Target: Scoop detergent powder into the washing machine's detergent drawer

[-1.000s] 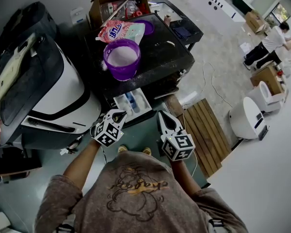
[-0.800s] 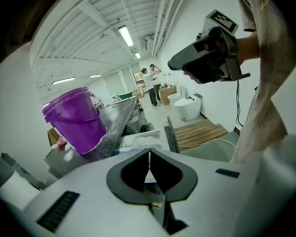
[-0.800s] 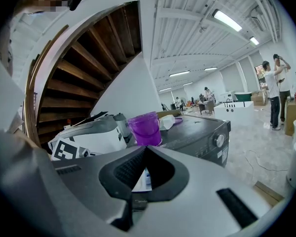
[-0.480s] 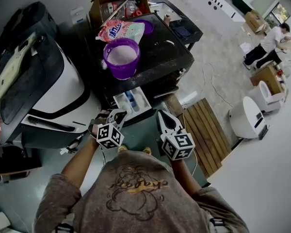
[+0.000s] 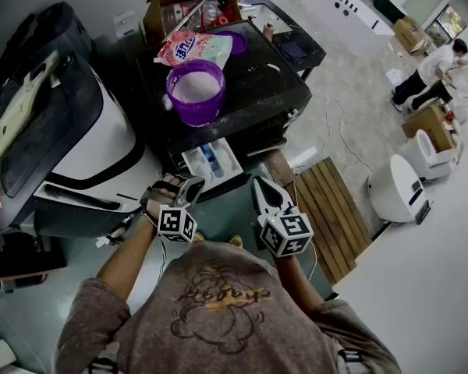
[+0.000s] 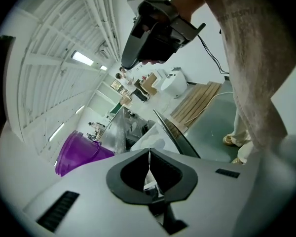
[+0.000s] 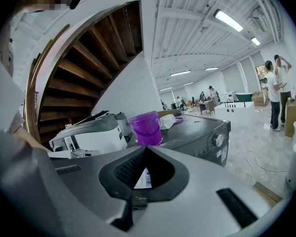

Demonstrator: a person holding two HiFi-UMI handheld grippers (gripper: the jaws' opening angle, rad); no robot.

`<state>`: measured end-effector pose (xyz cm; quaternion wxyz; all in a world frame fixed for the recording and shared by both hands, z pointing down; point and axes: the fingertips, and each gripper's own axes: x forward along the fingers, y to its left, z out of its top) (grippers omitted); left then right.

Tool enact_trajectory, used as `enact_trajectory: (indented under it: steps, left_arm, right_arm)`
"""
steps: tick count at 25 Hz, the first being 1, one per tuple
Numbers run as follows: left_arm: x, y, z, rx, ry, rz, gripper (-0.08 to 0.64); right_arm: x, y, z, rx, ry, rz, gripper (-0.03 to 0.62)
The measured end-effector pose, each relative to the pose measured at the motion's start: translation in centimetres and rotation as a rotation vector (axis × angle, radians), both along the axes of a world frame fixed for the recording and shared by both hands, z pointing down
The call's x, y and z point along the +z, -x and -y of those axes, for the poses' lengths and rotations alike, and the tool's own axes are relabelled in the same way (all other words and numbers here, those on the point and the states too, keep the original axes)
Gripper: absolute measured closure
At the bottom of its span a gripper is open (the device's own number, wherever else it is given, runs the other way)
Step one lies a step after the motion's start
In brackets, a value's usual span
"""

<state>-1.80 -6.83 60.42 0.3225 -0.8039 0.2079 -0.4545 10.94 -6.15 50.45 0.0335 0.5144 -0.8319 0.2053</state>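
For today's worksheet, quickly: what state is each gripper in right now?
Left gripper: shut, holding nothing.
Right gripper: shut, holding nothing.

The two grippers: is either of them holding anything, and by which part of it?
Nothing is held. The left gripper and the right gripper both have their fingers shut together, with nothing between them.

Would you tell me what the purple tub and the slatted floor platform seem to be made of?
The purple round tub looks like translucent, slightly glossy plastic: light shows through its wall. The slatted platform looks like bare matte wood: brown parallel planks.
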Motion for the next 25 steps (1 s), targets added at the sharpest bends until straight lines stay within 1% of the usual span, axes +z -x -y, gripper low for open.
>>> enact_trajectory:
  steps: [4, 9, 11, 12, 16, 18, 22, 25]
  left_arm:
    - [0.0, 0.1, -0.1, 0.01, -0.03, 0.027, 0.537]
    - [-0.2, 0.2, 0.1, 0.017, -0.063, 0.03, 0.537]
    - [-0.3, 0.3, 0.3, 0.002, -0.053, 0.015, 0.537]
    - [-0.5, 0.4, 0.4, -0.017, -0.036, -0.005, 0.537]
    - [-1.2, 1.2, 1.1, -0.117, 0.04, -0.122, 0.536]
    - [-1.9, 1.5, 1.4, -0.17, 0.084, -0.194, 0.537]
    - [-3.4, 2.4, 2.3, -0.309, 0.197, -0.4, 0.536]
    - [-4.3, 3.1, 2.7, -0.396, 0.27, -0.54, 0.537]
  right_arm:
    - [-0.2, 0.1, 0.0, 0.006, 0.002, 0.023, 0.591]
    - [-0.2, 0.0, -0.3, 0.005, 0.001, 0.003, 0.591]
    - [0.1, 0.0, -0.4, 0.003, 0.002, 0.011, 0.591]
    - [0.0, 0.0, -0.3, 0.005, 0.002, 0.013, 0.591]
    - [0.3, -0.2, -0.4, -0.003, -0.004, 0.001, 0.591]
    - [0.3, -0.3, -0.4, -0.002, -0.003, 0.001, 0.591]
    - [0.1, -0.2, -0.2, 0.006, -0.001, 0.005, 0.591]
    - [0.0, -0.2, -0.1, 0.009, 0.0, 0.01, 0.591]
